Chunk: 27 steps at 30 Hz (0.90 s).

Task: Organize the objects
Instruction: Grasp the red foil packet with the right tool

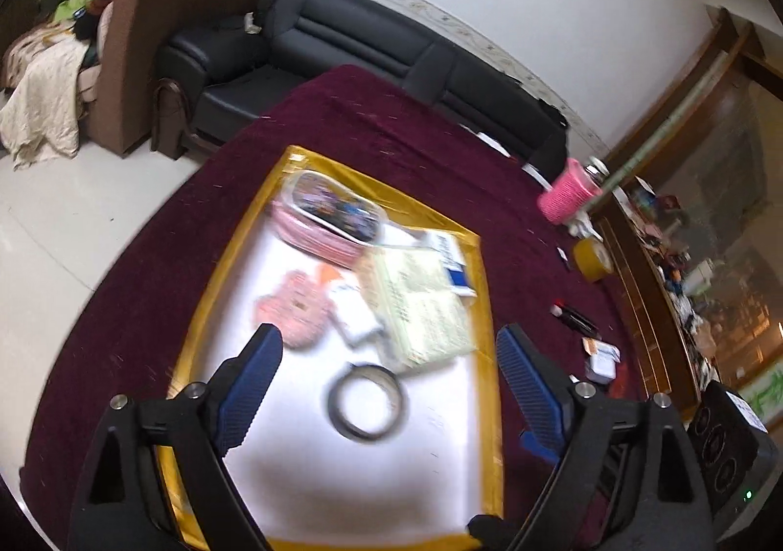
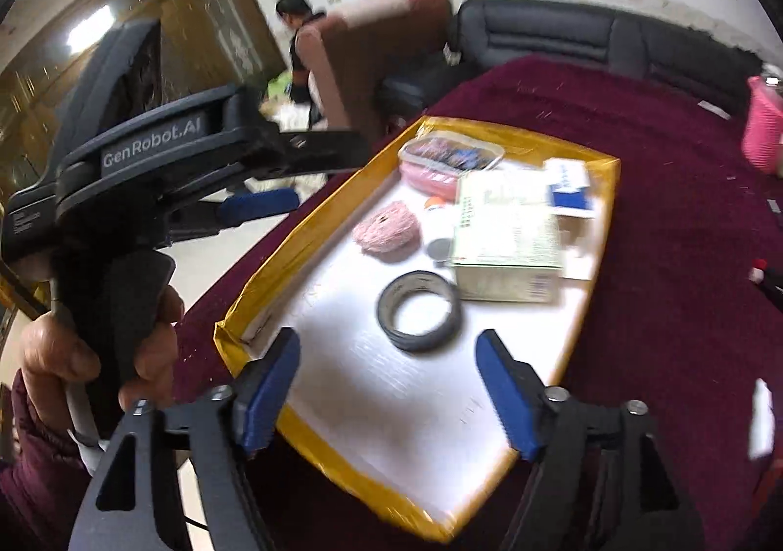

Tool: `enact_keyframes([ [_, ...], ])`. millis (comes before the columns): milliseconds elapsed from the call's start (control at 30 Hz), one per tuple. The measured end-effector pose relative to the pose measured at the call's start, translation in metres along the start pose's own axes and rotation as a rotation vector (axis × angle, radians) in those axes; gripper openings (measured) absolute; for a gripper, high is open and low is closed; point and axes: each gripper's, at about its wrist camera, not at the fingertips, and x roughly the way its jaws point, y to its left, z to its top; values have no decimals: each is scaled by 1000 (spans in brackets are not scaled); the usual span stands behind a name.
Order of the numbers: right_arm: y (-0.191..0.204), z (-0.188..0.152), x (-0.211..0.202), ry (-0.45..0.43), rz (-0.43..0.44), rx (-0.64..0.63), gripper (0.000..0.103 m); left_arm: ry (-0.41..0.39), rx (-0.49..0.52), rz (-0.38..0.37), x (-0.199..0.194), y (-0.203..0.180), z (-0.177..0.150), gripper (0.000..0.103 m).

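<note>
A: Both empty? The left gripper (image 1: 386,345) has its jaws wide apart, nothing between them; the right gripper (image 2: 389,348) likewise.

B: Yes — both hang over the near end of the tray (image 1: 230,257), above the grey tape roll (image 2: 419,310), which lies flat, hole up.

A: Progress?

B: Mostly gathered, I'd judge: pencil case (image 1: 333,216), pink yarn (image 2: 387,231), green box (image 2: 506,240) on the tray. The box's long axis runs along the tray's length. The yellow tape (image 1: 593,259) and pink basket (image 1: 567,197) sit outside on the cloth.

White tray (image 2: 391,404) rimmed yellow; maroon tablecloth (image 2: 660,306); grey tape roll (image 2: 421,311).
</note>
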Motion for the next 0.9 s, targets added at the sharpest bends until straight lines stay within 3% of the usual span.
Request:
enact_keyframes([
  [167, -38, -23, -39, -83, -29, 112, 91, 27, 83, -107, -3, -58, -26, 89],
  [367, -107, -62, -83, -147, -72, 316, 91, 72, 209, -171, 15, -132, -73, 89],
  [467, -140, -84, -116, -190, -118, 409, 91, 86, 261, -167, 29, -161, -97, 89],
  [667, -215, -123, -179, -284, -247, 596, 91, 164, 284, -208, 55, -186, -126, 89],
  [767, -253, -134, -211, -323, -307, 671, 92, 179, 279, -190, 66, -189, -132, 89],
  [900, -305, -139, -229, -315, -331, 772, 93, 211, 253, -189, 75, -187, -137, 89],
])
